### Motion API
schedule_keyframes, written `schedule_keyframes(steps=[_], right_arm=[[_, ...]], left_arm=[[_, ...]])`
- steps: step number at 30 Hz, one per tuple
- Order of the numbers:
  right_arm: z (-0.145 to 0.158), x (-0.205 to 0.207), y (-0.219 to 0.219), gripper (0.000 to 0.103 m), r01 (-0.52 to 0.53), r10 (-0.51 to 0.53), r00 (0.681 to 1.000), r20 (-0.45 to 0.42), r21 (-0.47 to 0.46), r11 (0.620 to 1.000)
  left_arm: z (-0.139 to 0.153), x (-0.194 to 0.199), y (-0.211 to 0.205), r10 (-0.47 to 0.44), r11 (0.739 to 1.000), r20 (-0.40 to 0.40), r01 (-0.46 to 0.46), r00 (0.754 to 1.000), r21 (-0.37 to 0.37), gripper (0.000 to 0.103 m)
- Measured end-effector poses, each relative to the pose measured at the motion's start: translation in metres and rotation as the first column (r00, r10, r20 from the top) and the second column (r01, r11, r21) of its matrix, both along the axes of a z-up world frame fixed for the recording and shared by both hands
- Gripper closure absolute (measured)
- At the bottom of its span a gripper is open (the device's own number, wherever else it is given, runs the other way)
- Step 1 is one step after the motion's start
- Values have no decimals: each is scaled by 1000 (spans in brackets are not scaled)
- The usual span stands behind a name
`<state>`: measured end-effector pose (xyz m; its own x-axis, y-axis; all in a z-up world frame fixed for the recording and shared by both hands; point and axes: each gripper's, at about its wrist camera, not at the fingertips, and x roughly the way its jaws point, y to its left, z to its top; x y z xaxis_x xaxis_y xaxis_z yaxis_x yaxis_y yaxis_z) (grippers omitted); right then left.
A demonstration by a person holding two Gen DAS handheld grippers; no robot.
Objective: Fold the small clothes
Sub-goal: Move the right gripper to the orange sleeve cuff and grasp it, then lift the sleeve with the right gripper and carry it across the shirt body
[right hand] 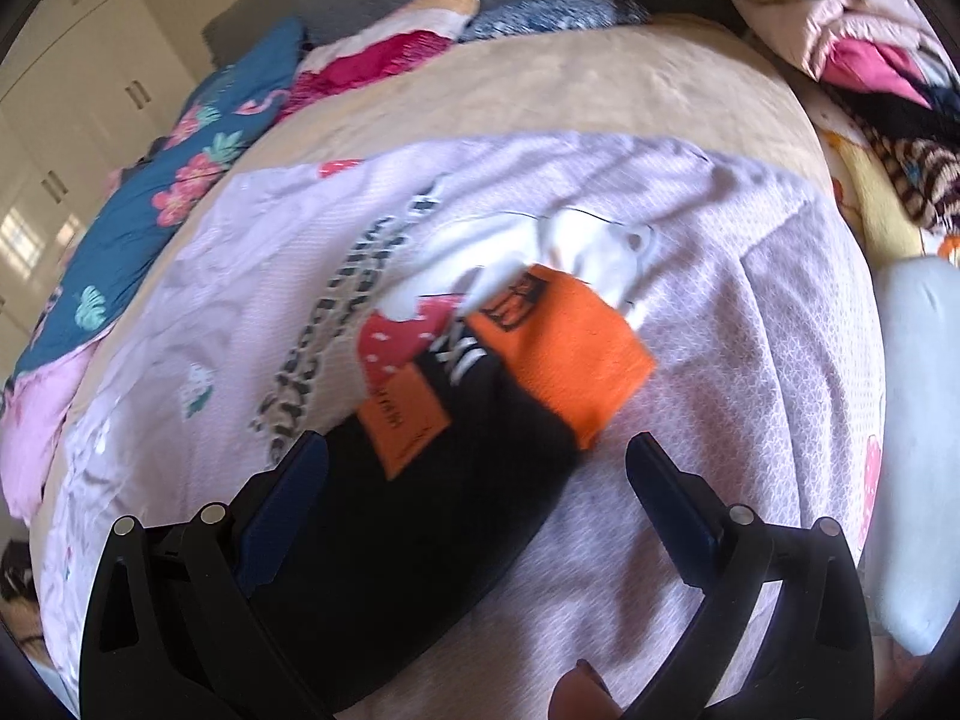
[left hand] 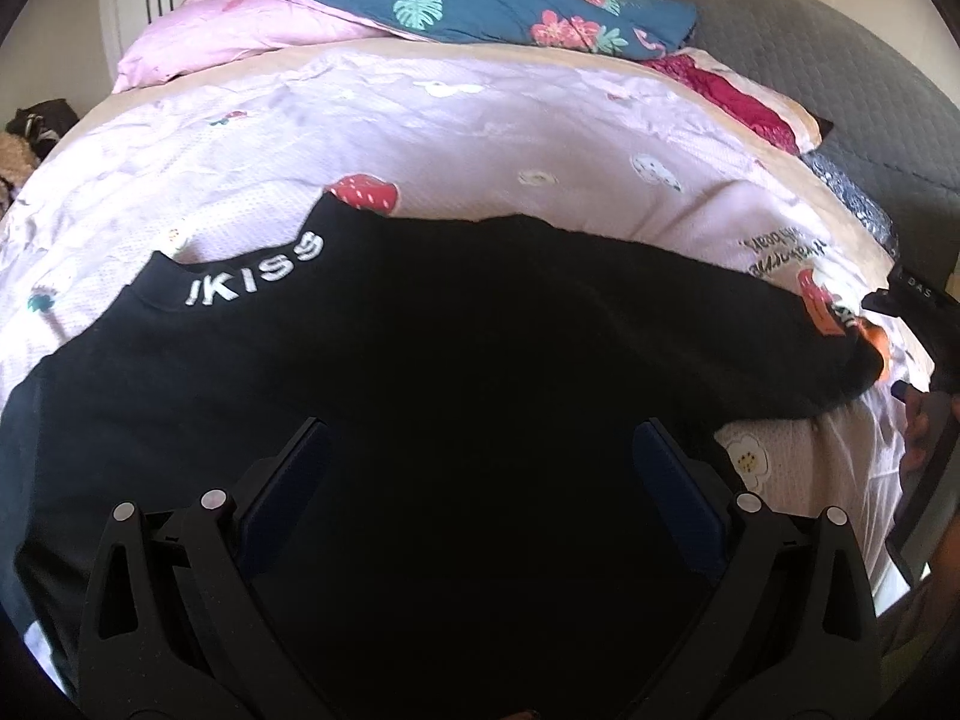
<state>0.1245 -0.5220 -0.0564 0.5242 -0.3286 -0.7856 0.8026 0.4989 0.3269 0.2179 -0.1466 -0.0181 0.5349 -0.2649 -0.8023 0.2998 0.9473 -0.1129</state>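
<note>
A black top [left hand: 420, 360] with white "KISS" lettering on its collar [left hand: 252, 276] lies spread flat on a pink printed sheet [left hand: 420, 138]. My left gripper [left hand: 480, 438] hovers open above the top's middle, nothing between its fingers. In the right wrist view the top's black sleeve [right hand: 432, 510] ends in an orange cuff [right hand: 570, 348] and carries an orange label [right hand: 402, 414]. My right gripper [right hand: 477, 450] stands open over that sleeve, its left finger [right hand: 282, 504] at the sleeve's edge. The right gripper's body [left hand: 918, 312] shows at the far right of the left wrist view.
A blue floral quilt [left hand: 480, 6] and a pink blanket [left hand: 228, 42] lie at the far side of the bed. A red cloth [left hand: 732, 96] lies near the grey headboard [left hand: 810, 30]. A pile of clothes [right hand: 870, 60] sits at the right, a pale cushion [right hand: 918, 420] beside it.
</note>
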Motion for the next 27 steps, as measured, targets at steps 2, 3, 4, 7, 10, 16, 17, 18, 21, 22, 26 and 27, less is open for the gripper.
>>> schedule_keyframes(steps=[2, 3, 4, 7, 10, 16, 17, 18, 21, 22, 26, 27], right_arm=[[-7, 2, -7, 4, 3, -2, 1000, -9, 20, 1000], [-12, 4, -12, 4, -2, 2, 1000, -10, 40, 999], [-15, 6, -15, 4, -5, 6, 1000, -14, 55, 998], [-23, 7, -24, 4, -12, 11, 1000, 16, 85, 996], [-23, 7, -27, 18, -31, 25, 997, 70, 90, 995], [-17, 2, -26, 86, -45, 38, 993, 109, 64, 997], [-14, 1, -25, 88, -52, 44, 991, 129, 62, 997], [-9, -1, -23, 88, -64, 56, 987, 151, 50, 997], [3, -2, -19, 90, -107, 98, 971, 218, 30, 994], [9, -1, -14, 90, -136, 127, 960, 251, 20, 990], [32, 2, 5, 90, -219, 221, 919, 327, -44, 975], [38, 3, 10, 90, -243, 249, 904, 347, -62, 968]], left_arm=[[-2, 0, 1, -5, 1000, -4, 5, 1000, 1, 9], [-1, 1, 3, 2, 1000, 3, -2, 1000, 2, 9], [0, 2, 7, 12, 1000, 10, -12, 1000, 4, 9], [5, 4, 16, 38, 999, 16, -37, 999, -11, 9], [14, 7, 28, 67, 997, 26, -66, 997, -36, 9], [31, 8, 57, 136, 989, 49, -132, 990, -65, 9], [34, 8, 61, 148, 987, 50, -144, 988, -68, 9], [37, 8, 67, 162, 985, 53, -159, 985, -69, 9], [44, 8, 80, 196, 979, 57, -191, 979, -74, 9], [46, 8, 83, 202, 977, 58, -197, 978, -80, 9], [56, 7, 95, 228, 971, 72, -221, 971, -91, 9], [59, 7, 98, 234, 970, 77, -228, 969, -88, 9]])
